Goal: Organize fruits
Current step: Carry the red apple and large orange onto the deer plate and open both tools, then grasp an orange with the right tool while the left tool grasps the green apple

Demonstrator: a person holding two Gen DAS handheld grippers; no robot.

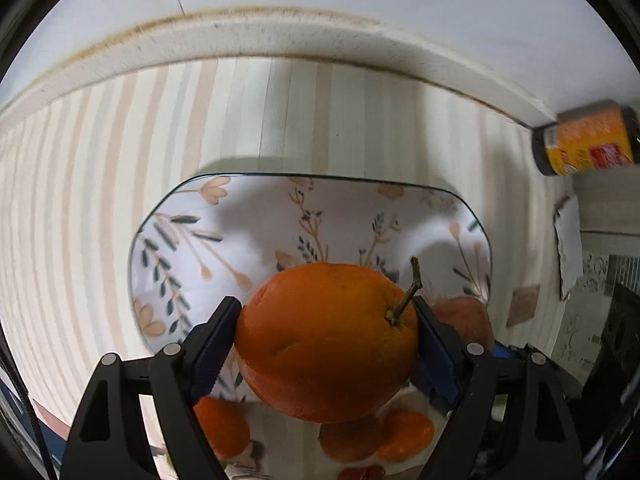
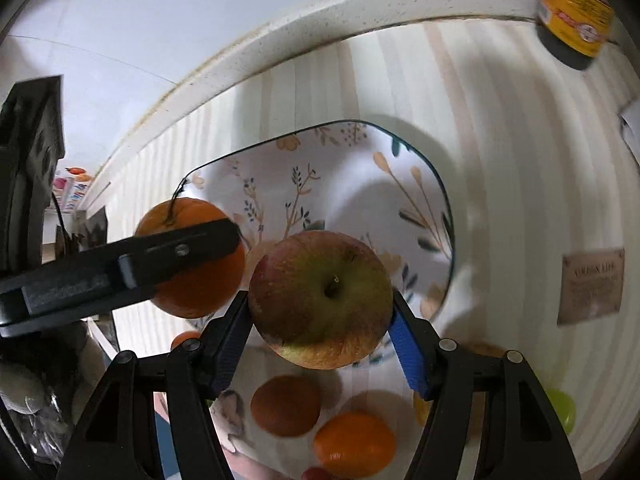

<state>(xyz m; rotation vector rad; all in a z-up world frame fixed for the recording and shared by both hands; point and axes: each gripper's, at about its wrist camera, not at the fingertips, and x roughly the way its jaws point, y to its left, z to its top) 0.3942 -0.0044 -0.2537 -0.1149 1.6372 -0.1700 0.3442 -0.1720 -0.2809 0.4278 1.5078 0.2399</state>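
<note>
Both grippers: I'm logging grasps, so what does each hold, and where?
Left gripper clamps the orange across its sides; right gripper clamps the apple likewise.

1. My left gripper (image 1: 326,334) clamps an orange (image 1: 326,340) between both fingers, its stem pointing up to the right.
2. Ahead and below lies a floral plate (image 1: 256,216).
3. Beneath my fingers sit smaller oranges (image 1: 406,436).

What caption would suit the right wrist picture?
Right claw grips a red-green apple above a floral white plate, beside the left claw's stemmed orange.
</note>
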